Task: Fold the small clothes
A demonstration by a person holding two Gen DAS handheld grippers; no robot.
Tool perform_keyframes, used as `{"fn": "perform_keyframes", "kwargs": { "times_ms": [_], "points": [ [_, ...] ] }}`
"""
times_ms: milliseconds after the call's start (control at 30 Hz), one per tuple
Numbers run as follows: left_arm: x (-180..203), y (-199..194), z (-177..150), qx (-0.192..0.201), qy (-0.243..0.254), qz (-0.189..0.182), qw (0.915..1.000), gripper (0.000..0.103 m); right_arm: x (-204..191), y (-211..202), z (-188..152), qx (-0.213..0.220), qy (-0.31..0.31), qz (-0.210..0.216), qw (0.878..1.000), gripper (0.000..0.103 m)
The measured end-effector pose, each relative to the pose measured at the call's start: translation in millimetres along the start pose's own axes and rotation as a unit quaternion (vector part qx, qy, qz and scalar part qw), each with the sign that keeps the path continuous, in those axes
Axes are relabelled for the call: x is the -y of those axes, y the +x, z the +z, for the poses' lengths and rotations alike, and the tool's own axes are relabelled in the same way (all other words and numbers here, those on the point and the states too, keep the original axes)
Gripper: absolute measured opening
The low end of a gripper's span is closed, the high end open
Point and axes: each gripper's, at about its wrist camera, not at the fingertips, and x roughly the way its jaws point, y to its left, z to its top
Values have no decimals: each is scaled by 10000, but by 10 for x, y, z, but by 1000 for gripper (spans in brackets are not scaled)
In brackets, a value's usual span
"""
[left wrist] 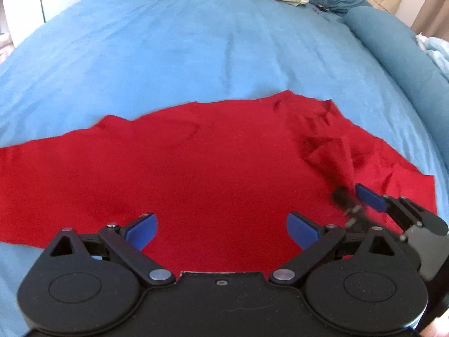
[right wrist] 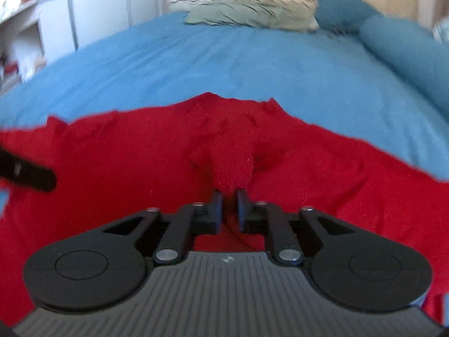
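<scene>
Lying spread across the blue bedspread, a red garment, mostly flat with a bunched ridge toward its right side. Hovering above its near middle, the left gripper, blue pads wide apart and holding nothing. Pinching that raised fold of red cloth, the right gripper, fingers nearly together. Resting at the far end, a green pillow beside a teal bolster.
</scene>
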Motion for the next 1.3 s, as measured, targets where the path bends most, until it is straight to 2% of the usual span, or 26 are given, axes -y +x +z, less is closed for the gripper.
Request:
{"fn": "perform_keyframes", "kwargs": {
  "times_ms": [33,67,100,167,333,433,500,567,600,633,767,833,933,1100,1167,1200,1233,1300],
  "points": [
    [38,34,-9,17,-41,-78,10000,101,22,-36,-24,46,-117,-90,9999,74],
    [73,75,-20,20,-80,-141,9999,101,58,-91,-56,136,-214,-157,9996,91],
    [143,115,-45,12,-113,-199,9997,100,120,-166,-115,202,-290,-110,9993,92],
    [312,178,-32,26,-158,-333,9993,99,255,-284,-202,151,-260,-82,9995,92],
    [843,379,82,113,-79,-667,9977,94,797,-627,-369,-10,24,-445,9990,92],
    [1123,572,182,114,-21,-664,9977,87,1107,-812,-454,-89,216,-699,9973,93],
    [1222,709,237,161,-64,-611,9980,86,1308,-885,-535,-161,437,-790,9958,93],
    [1263,826,268,202,-76,-399,9990,84,1475,-914,-617,-279,681,-848,9937,93],
    [1264,870,267,175,-46,-232,9996,78,1546,-916,-652,-330,788,-897,9923,93],
    [1252,887,249,153,-16,-93,9998,77,1605,-921,-668,-380,873,-938,9910,93],
    [1156,769,42,174,145,75,9997,78,1817,-927,-731,-542,1240,-985,9859,93],
    [1145,690,-47,187,166,26,9997,78,1849,-916,-735,-534,1316,-989,9849,93],
    [1190,678,-77,156,80,-365,9992,79,1884,-911,-759,-513,1351,-1043,9840,93],
    [1287,835,64,270,-216,-369,9987,76,1895,-840,-751,-565,1486,-1158,9805,93],
    [1273,858,140,402,-429,-267,9979,54,1892,-852,-764,-561,1560,-1159,9793,95],
    [1269,860,171,414,-467,-227,9978,21,1887,-836,-765,-566,1581,-1176,9788,98],
    [1255,853,210,412,-499,-239,9976,4,1882,-831,-782,-583,1594,-1195,9782,99],
    [1216,765,281,540,-600,-323,9962,4,1866,-808,-819,-644,1613,-1207,9774,100]
  ]
}}
